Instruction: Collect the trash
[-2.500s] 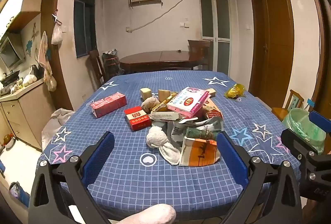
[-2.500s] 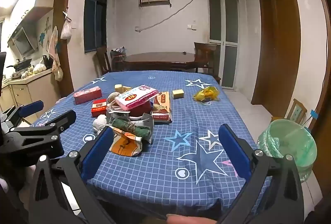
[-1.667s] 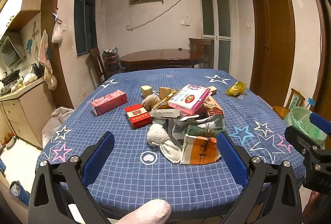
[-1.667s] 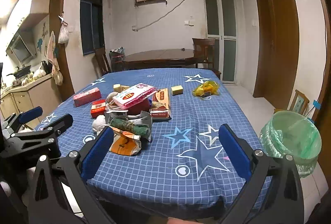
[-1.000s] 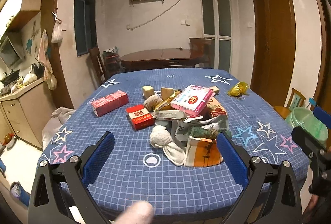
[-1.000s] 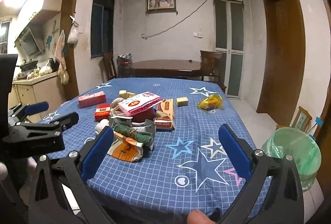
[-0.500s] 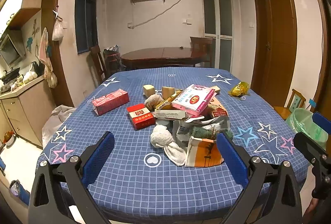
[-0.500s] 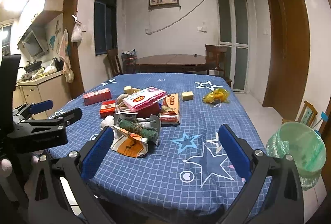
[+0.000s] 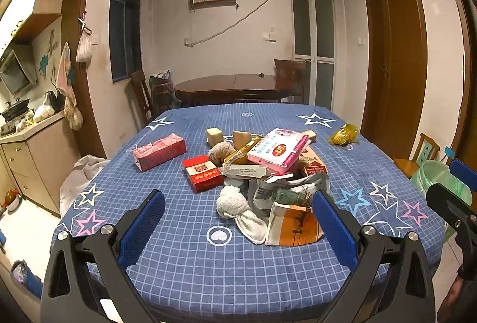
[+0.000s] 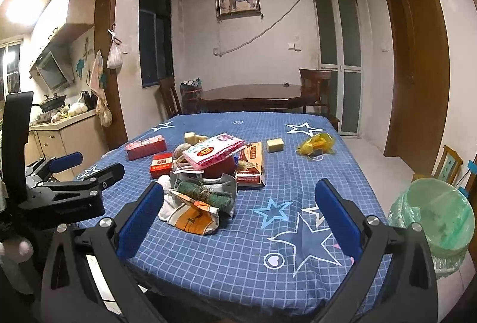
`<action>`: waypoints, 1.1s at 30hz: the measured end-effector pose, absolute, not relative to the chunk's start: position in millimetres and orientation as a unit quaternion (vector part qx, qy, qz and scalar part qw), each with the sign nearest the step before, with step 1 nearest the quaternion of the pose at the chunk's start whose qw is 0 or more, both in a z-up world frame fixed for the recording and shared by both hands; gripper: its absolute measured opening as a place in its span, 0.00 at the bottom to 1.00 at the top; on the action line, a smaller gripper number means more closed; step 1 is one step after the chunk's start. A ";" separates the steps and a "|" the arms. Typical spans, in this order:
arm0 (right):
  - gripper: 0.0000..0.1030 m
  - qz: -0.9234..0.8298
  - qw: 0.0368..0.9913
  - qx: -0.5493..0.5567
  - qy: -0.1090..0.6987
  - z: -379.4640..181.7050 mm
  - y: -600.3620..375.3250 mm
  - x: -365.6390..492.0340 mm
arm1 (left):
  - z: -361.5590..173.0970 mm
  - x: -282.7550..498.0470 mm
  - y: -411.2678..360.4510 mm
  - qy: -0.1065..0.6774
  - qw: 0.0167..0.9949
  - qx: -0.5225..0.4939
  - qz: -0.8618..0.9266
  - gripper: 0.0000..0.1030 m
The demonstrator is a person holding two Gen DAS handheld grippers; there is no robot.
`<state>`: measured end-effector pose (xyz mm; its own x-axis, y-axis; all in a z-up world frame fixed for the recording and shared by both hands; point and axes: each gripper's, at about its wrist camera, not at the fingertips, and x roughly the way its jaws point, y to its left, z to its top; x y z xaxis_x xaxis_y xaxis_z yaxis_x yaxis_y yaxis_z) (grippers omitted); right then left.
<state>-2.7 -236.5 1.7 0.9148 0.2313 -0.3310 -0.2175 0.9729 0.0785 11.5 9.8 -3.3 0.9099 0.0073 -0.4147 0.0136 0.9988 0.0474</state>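
A pile of trash sits mid-table on the blue star cloth [image 9: 179, 257]: an orange paper bag [image 9: 293, 226], white socks [image 9: 238, 208], a pink flat packet [image 9: 277, 148], a red box [image 9: 202, 172] and a pink carton [image 9: 159, 148]. A yellow wrapper [image 9: 342, 135] lies far right. The bag also shows in the right wrist view [image 10: 193, 217]. My left gripper [image 9: 237, 229] is open and empty, held before the table's near edge. My right gripper [image 10: 238, 221] is open and empty, to the right of the left one. A bin with a green liner [image 10: 435, 212] stands by the table's right side.
A kitchen counter [image 9: 32, 138] stands at the left. A dark round table [image 9: 232, 87] with chairs is behind. A small wooden chair [image 10: 447, 168] and a brown door [image 9: 399, 60] are at the right. A white bag [image 9: 83, 174] lies on the floor left.
Both grippers have drifted slightly while staying open and empty. The pile on the table has not moved. The thumb seen at the bottom of earlier frames is out of view.
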 end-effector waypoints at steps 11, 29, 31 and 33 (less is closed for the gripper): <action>0.95 0.117 0.978 0.024 0.171 1.5 -237.3 -2.1 | -2.9 10.7 9.2 0.212 0.977 0.026 -0.002 0.96; 0.95 0.120 0.978 0.027 0.171 2.8 -236.7 -3.3 | -4.4 12.3 9.0 0.215 0.976 0.025 -0.006 0.96; 0.95 0.121 0.977 0.028 0.171 2.8 -236.7 -3.3 | -4.4 12.3 9.0 0.215 0.976 0.025 -0.006 0.96; 0.95 0.121 0.977 0.027 0.171 2.7 -236.7 -3.3 | -4.4 12.2 8.9 0.215 0.976 0.025 -0.005 0.96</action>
<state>-3.3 -236.7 2.7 0.9121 0.2453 -0.3285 -0.2265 0.9694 0.0951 12.2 8.9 -4.4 0.9077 0.0006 -0.4197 0.0211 0.9987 0.0471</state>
